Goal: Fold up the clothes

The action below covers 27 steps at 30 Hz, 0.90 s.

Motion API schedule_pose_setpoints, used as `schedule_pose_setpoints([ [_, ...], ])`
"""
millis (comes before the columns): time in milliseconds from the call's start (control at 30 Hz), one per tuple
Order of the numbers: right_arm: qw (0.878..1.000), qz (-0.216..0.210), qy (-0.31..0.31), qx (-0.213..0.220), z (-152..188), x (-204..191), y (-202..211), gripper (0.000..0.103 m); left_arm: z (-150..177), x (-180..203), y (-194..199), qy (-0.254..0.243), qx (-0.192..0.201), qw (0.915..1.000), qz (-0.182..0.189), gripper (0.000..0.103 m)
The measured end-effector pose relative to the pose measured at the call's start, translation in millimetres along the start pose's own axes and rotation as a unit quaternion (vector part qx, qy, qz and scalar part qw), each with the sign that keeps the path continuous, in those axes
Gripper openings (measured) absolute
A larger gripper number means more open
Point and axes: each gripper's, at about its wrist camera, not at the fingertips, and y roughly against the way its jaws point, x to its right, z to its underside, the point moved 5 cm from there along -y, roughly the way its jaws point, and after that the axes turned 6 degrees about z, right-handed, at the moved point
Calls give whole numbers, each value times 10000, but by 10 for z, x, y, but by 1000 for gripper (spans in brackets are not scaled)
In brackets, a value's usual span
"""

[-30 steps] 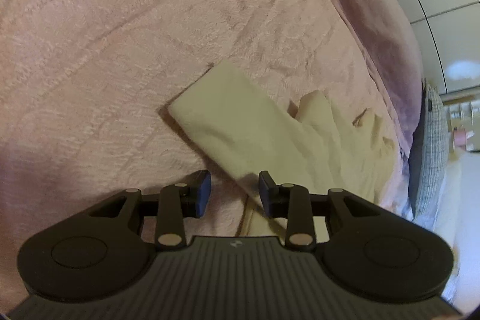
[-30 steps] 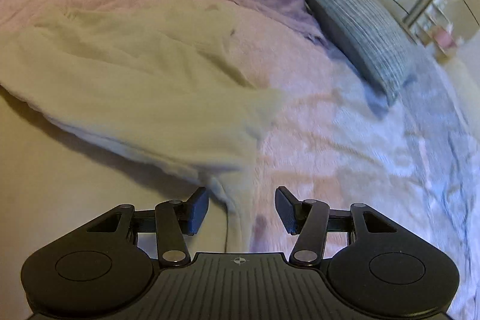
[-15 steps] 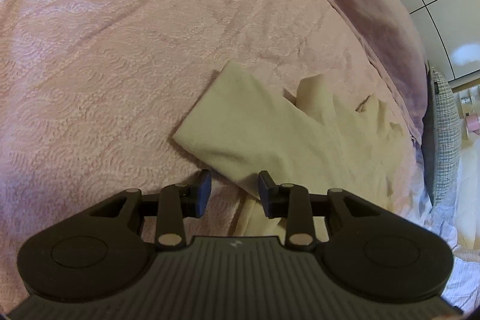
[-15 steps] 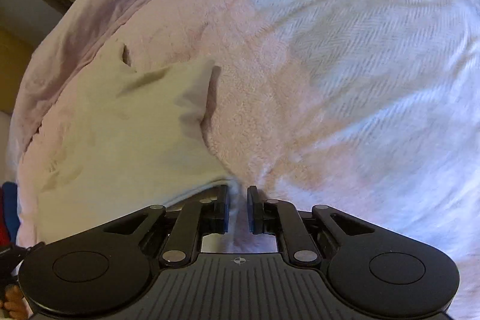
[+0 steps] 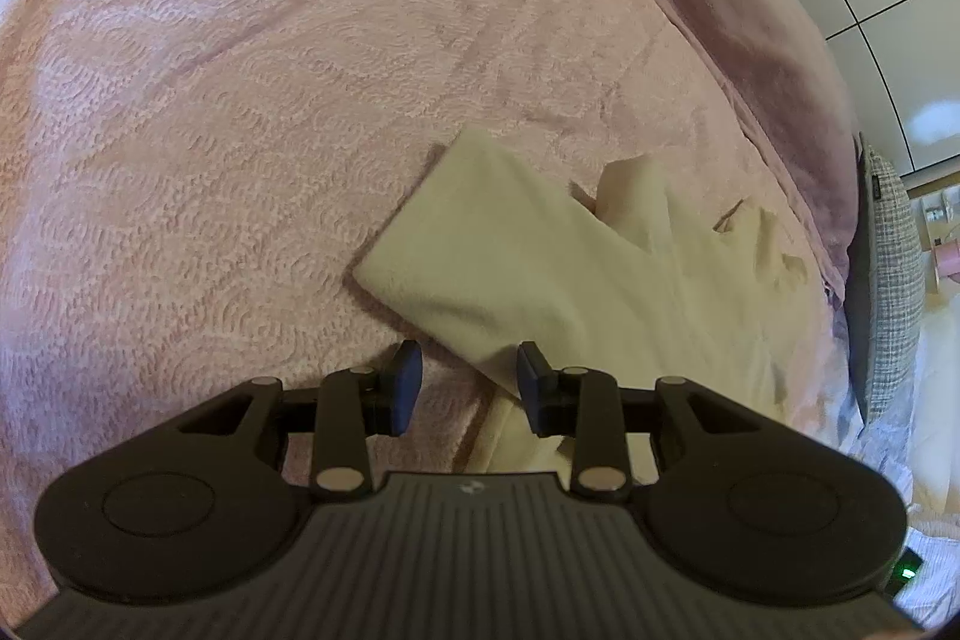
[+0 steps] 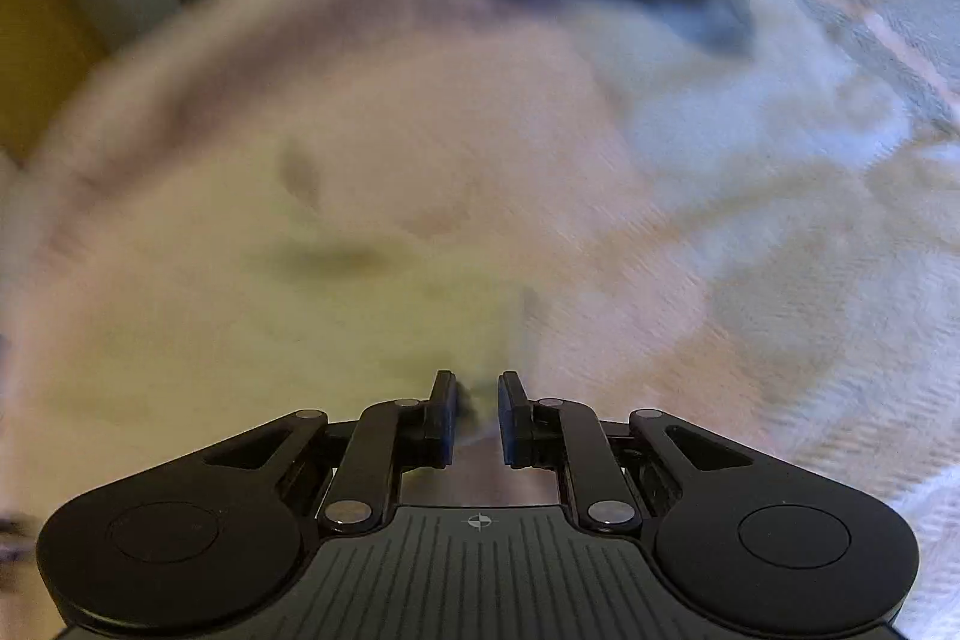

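Pink bedspread (image 5: 252, 112) carries the cream garment (image 5: 540, 280), sleeve running toward its far edge. My left gripper (image 5: 468, 370) sits half open, empty, at the sleeve's near edge. Right gripper (image 6: 477, 400) nearly closed on the garment's hem; blur hides contact.

Dim warm light; right view motion-blurred, fisheye edges bowed.

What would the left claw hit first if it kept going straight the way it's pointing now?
Most likely the edge of the cream garment, which lies just ahead of the open left claw on the pink bedspread. The bedspread sits right beneath it; depth is hard to judge in this view.
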Motion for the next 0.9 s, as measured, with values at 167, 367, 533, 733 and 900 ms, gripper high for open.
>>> schedule_pose_setpoints([
  [167,9998,83,-165,109,-48,63,183,12,16,-48,115,187,74,9998,82,30],
  [367,9996,78,-250,-68,130,50,547,12,126,-99,114,949,209,9937,556,38],
  [533,9994,199,-221,-153,343,-52,634,12,128,-245,-46,1889,574,9775,745,37],
  [733,9996,200,-131,-134,330,-116,661,12,-21,321,120,-352,1292,9909,-144,1],
  [900,9997,176,-154,-89,319,-85,750,12,685,1476,91,-5626,1537,8087,-759,1],
])
